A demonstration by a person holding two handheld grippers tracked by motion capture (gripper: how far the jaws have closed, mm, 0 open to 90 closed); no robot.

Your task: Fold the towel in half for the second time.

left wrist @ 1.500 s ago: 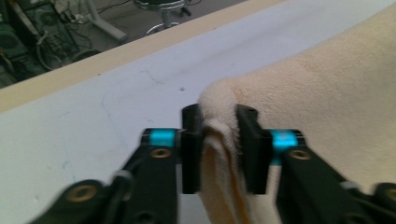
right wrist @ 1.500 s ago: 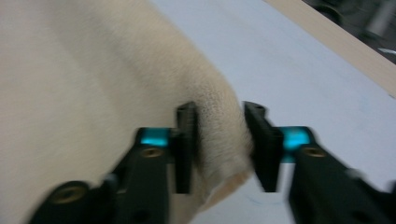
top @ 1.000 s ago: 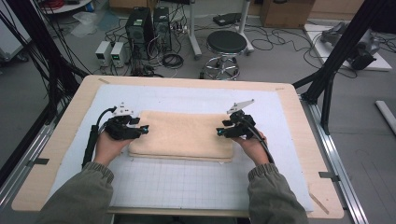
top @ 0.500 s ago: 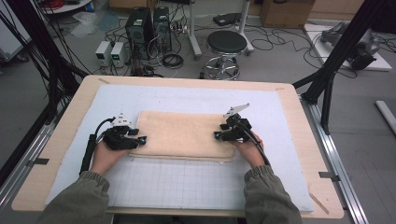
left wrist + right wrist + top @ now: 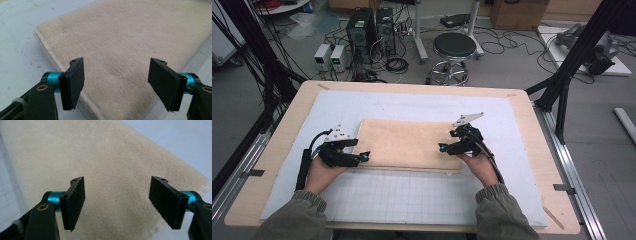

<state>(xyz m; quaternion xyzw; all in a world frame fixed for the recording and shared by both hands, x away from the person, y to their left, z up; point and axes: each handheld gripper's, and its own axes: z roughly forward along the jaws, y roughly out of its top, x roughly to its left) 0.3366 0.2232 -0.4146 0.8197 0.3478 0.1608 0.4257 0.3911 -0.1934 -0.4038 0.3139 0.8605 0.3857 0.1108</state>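
A folded beige towel point(image 5: 409, 142) lies flat on the white mat point(image 5: 412, 200). My left gripper point(image 5: 364, 157) sits at the towel's near left corner, and its jaws have just been opening. In the left gripper view the towel point(image 5: 120, 37) lies under the left gripper point(image 5: 117, 85), whose pads stand wide apart and press on nothing. My right gripper point(image 5: 443, 148) rests over the towel's right end, its jaws also having just been opening. The right gripper view shows the towel point(image 5: 100, 157) beneath the right gripper point(image 5: 117, 203), which is open and clear of the cloth.
The mat covers most of a wooden table point(image 5: 532, 130). Bare gridded mat lies between the towel and the person's sleeves. Beyond the far edge, on the floor, are a stool point(image 5: 454, 47), computer boxes point(image 5: 362, 25) and cables. A black frame post point(image 5: 572, 70) stands at right.
The left gripper has slid toward the near edge, to the towel's front left corner. Both grippers' jaws stand wider than before. The right hand has stayed in place.
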